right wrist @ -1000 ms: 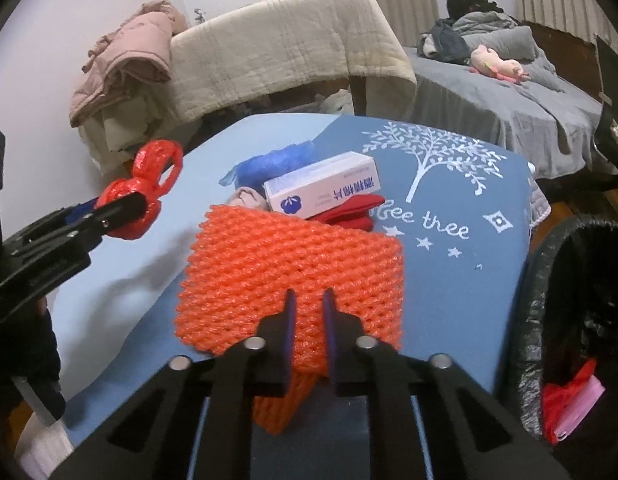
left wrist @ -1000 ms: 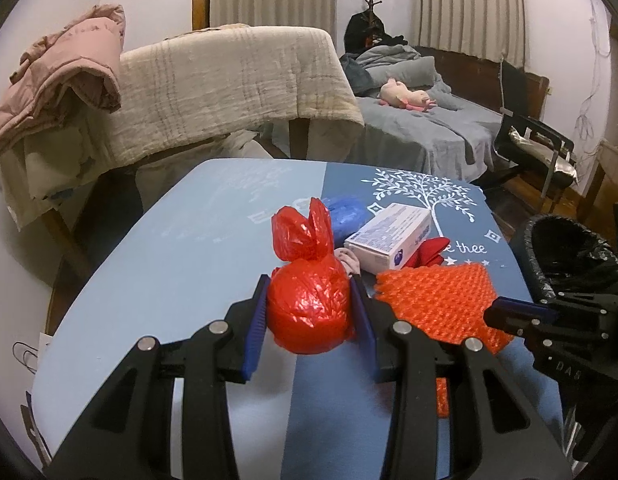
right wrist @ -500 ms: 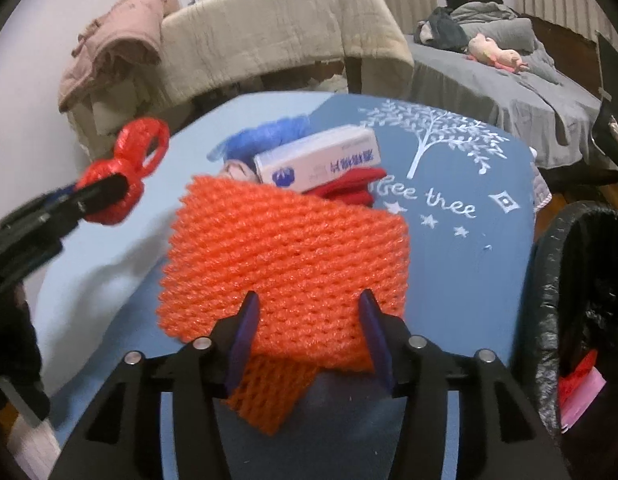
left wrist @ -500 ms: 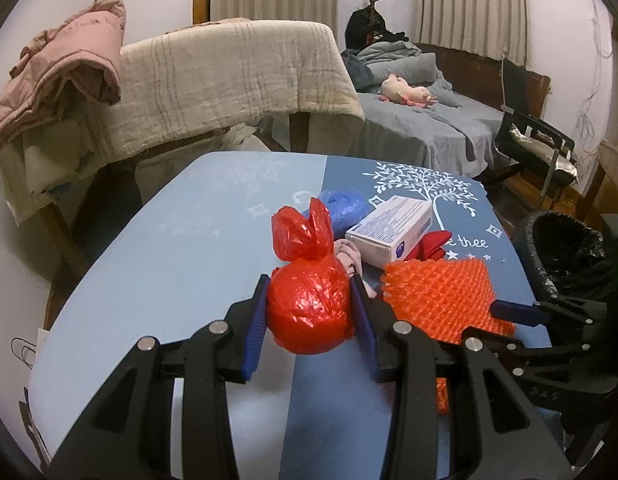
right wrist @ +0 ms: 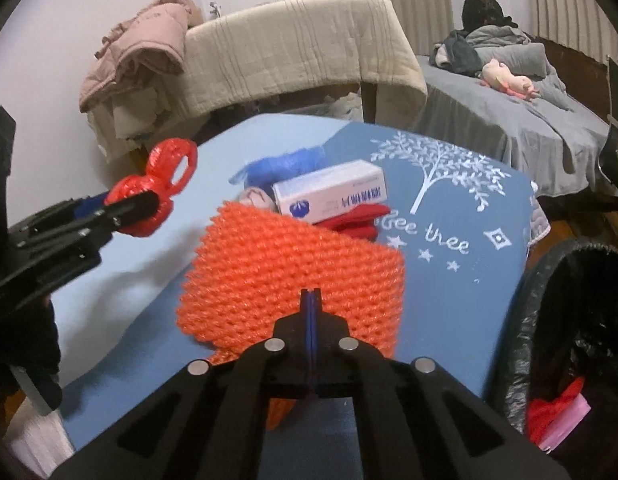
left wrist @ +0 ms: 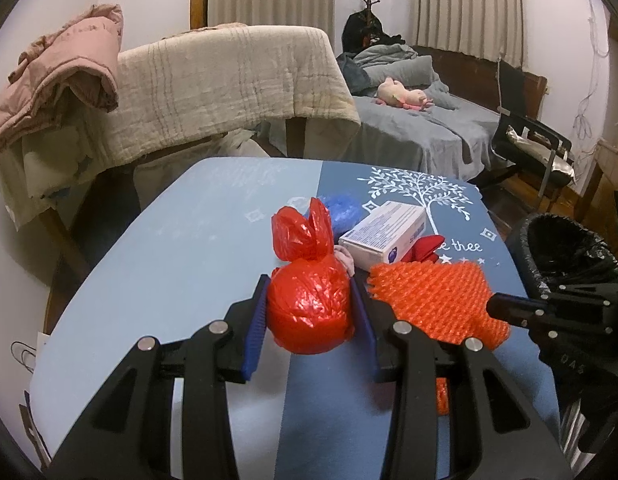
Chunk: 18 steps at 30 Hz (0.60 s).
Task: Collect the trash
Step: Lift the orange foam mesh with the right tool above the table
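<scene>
My left gripper [left wrist: 311, 312] is shut on a knotted red plastic bag [left wrist: 309, 304] and holds it above the blue table [left wrist: 181, 256]; the bag also shows in the right wrist view [right wrist: 149, 200]. My right gripper [right wrist: 311, 294] is shut on the near edge of an orange foam net [right wrist: 293, 272], lifted off the table; the net also shows in the left wrist view [left wrist: 437, 300]. Behind it lie a white box [right wrist: 329, 196], a red scrap [right wrist: 361, 220] and a blue bag [right wrist: 285, 164].
A black-lined trash bin [right wrist: 569, 328] stands at the table's right edge with red and pink trash inside [right wrist: 557, 416]. A blanket-draped chair [left wrist: 229, 88] and a bed [left wrist: 429, 128] stand beyond the table.
My right gripper opened half a second ago, then shut on the orange net's near edge and raised it. My left gripper kept hold of the red bag, nearly still.
</scene>
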Each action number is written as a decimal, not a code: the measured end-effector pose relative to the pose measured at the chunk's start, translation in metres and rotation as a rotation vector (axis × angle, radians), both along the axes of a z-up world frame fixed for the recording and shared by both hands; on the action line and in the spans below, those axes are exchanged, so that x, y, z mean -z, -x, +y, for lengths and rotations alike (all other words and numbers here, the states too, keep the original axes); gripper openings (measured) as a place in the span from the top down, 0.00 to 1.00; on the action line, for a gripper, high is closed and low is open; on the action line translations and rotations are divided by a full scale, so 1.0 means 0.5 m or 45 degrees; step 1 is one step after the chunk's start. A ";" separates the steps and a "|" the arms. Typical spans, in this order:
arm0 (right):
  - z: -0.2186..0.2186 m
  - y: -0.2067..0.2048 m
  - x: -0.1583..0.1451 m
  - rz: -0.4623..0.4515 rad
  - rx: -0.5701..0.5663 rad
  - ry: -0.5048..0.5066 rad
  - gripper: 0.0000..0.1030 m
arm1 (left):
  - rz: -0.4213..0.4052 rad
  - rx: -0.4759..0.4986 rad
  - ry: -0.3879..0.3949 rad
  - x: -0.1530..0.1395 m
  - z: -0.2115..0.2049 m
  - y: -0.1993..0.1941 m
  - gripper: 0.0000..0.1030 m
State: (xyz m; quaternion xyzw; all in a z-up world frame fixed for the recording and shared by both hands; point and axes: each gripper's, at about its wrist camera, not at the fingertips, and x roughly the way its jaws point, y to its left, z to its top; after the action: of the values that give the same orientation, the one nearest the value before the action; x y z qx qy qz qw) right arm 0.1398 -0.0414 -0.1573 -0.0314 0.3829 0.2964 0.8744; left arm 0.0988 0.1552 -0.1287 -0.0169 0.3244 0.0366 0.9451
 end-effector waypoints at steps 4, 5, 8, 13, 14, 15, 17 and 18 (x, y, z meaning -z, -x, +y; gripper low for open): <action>0.000 0.001 -0.006 0.003 0.001 -0.011 0.98 | -0.007 0.003 -0.002 -0.006 -0.007 0.004 0.63; 0.002 0.003 -0.005 0.005 -0.002 -0.012 0.96 | -0.007 0.002 -0.003 -0.005 -0.007 0.007 0.63; 0.011 0.010 0.001 0.016 -0.010 -0.034 0.88 | -0.002 -0.004 -0.009 -0.005 -0.005 0.009 0.63; 0.047 0.034 0.006 0.008 -0.046 -0.055 0.60 | 0.018 -0.035 -0.014 0.004 0.021 0.026 0.63; 0.054 0.038 0.007 0.006 -0.055 -0.053 0.54 | 0.022 -0.039 -0.015 0.006 0.027 0.030 0.63; 0.063 0.043 0.008 0.004 -0.063 -0.051 0.51 | 0.027 -0.046 -0.016 0.010 0.034 0.034 0.63; 0.083 0.052 0.015 -0.001 -0.076 -0.037 0.41 | 0.040 -0.057 -0.017 0.016 0.045 0.043 0.63; 0.092 0.055 0.020 0.002 -0.076 -0.027 0.36 | 0.049 -0.063 -0.017 0.021 0.052 0.047 0.63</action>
State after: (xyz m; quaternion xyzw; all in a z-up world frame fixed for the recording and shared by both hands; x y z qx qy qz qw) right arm 0.1123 0.0044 -0.1672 -0.0335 0.3795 0.3265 0.8650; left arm 0.0751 0.1811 -0.1390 -0.0176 0.3416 0.0623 0.9376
